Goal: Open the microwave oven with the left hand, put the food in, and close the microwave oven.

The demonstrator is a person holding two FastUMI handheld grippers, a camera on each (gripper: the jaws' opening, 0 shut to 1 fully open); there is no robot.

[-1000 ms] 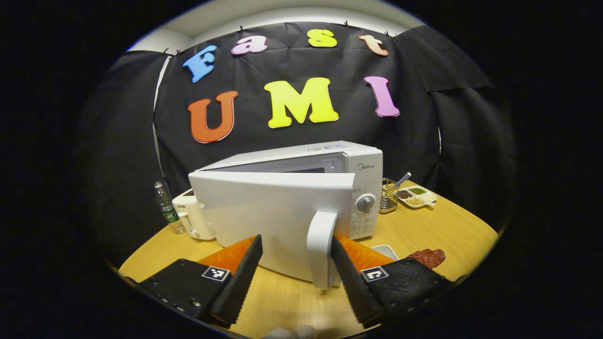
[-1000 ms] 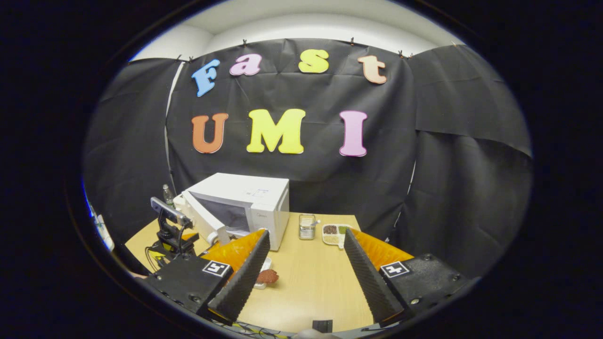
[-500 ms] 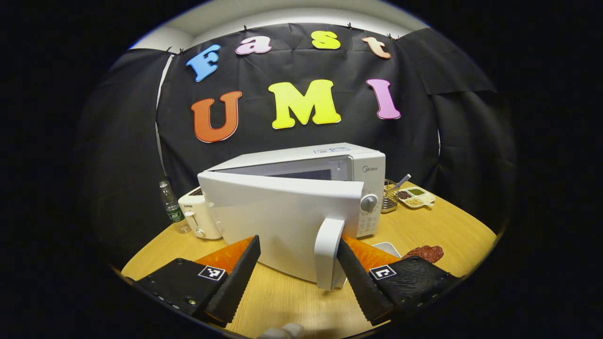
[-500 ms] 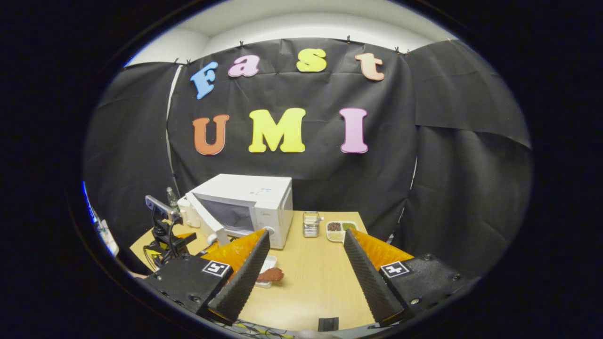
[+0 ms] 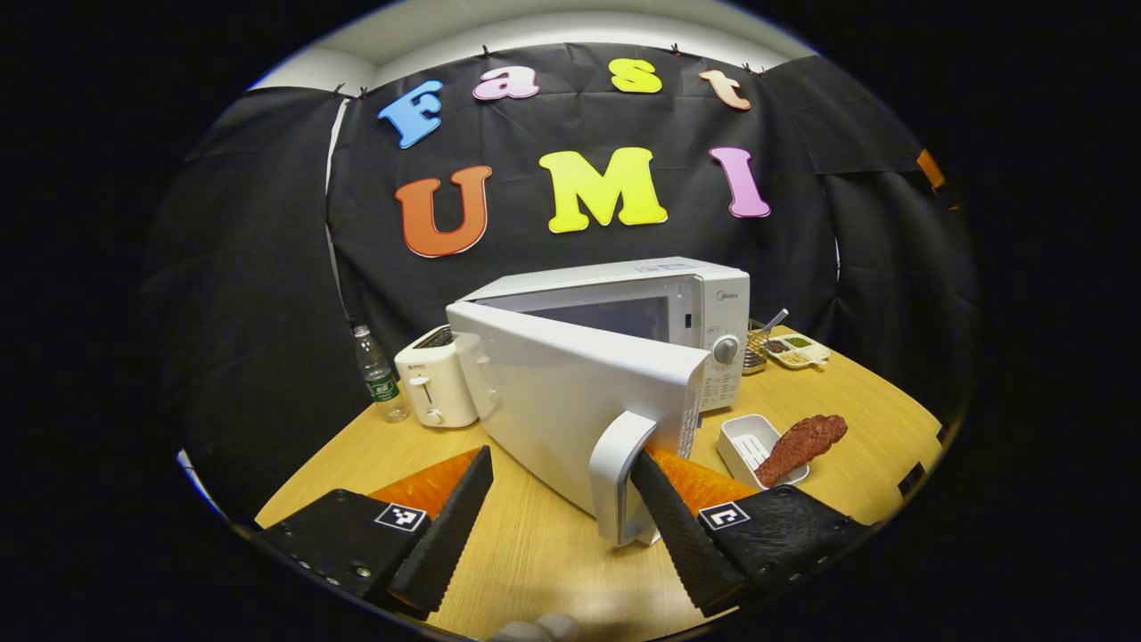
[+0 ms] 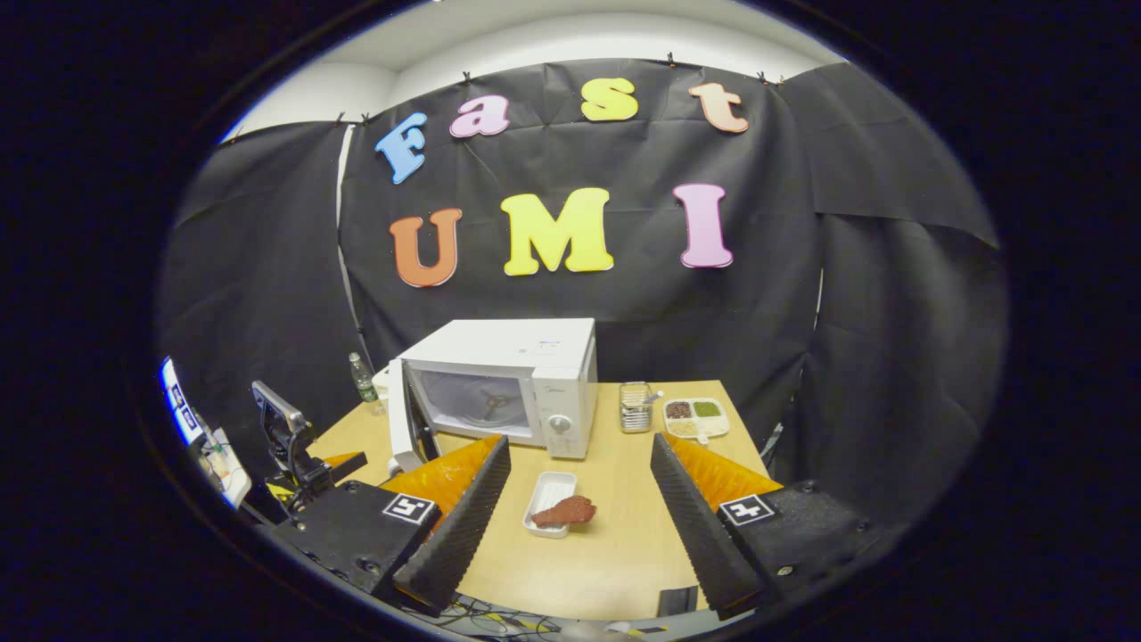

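The white microwave (image 5: 660, 308) stands at the back of the wooden table, its door (image 5: 570, 401) swung partly open. My left gripper (image 5: 562, 455) is open around the door handle (image 5: 615, 477); the handle rests against the inner side of the right finger. A reddish-brown piece of food (image 5: 802, 437) lies across a small white tray (image 5: 740, 441) to the right of the door. In the right gripper view the microwave (image 6: 544, 357) shows its cavity, and the food (image 6: 566, 511) on the tray (image 6: 545, 489) lies between and just beyond my open, empty right gripper (image 6: 578, 446). The left gripper (image 6: 299, 450) is at the left.
A white toaster (image 5: 435, 388) and a water bottle (image 5: 379, 383) stand left of the microwave. A wire basket (image 5: 758, 348) and a divided dish (image 5: 798, 349) sit at the back right. Bare table (image 5: 856, 410) lies right of the food.
The microwave door has swung further open with the handle against my left gripper's right finger. The right gripper view has shifted so the food and tray now lie between its fingers.
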